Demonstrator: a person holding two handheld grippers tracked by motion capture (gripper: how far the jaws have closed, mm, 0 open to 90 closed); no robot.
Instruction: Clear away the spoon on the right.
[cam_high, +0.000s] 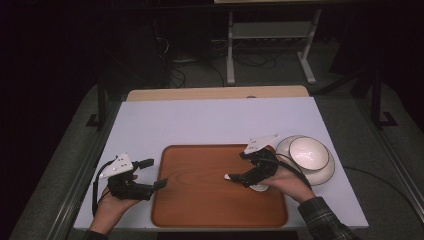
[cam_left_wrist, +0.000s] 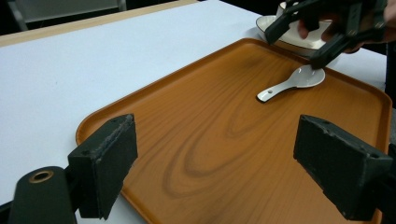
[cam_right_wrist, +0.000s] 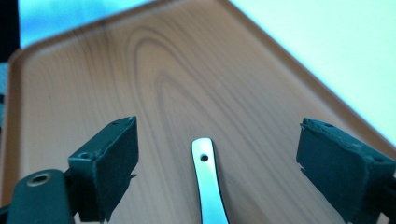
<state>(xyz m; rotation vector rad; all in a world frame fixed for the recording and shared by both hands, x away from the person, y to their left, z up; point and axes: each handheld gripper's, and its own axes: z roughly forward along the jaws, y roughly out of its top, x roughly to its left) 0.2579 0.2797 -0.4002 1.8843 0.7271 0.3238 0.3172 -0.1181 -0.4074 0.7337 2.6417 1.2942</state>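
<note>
A white ceramic spoon (cam_high: 259, 188) lies on the right part of a wooden tray (cam_high: 200, 195), its handle pointing left. My right gripper (cam_high: 239, 166) hovers just above the spoon, open, jaws wide apart. In the right gripper view the spoon handle (cam_right_wrist: 205, 186) lies on the tray (cam_right_wrist: 187, 70) between the jaws, untouched by either pad. My left gripper (cam_high: 156, 173) rests at the tray's left edge, open and holding nothing. In the left gripper view the spoon (cam_left_wrist: 292, 84) lies far across the tray (cam_left_wrist: 210, 154), under the right gripper (cam_left_wrist: 303, 39).
A white bowl (cam_high: 307, 152) sits on a saucer (cam_high: 327, 172) just right of the tray, close behind my right hand. The white tabletop (cam_high: 215, 120) stretches back to a wooden strip (cam_high: 215, 93). A metal stand (cam_high: 270, 45) is on the floor beyond.
</note>
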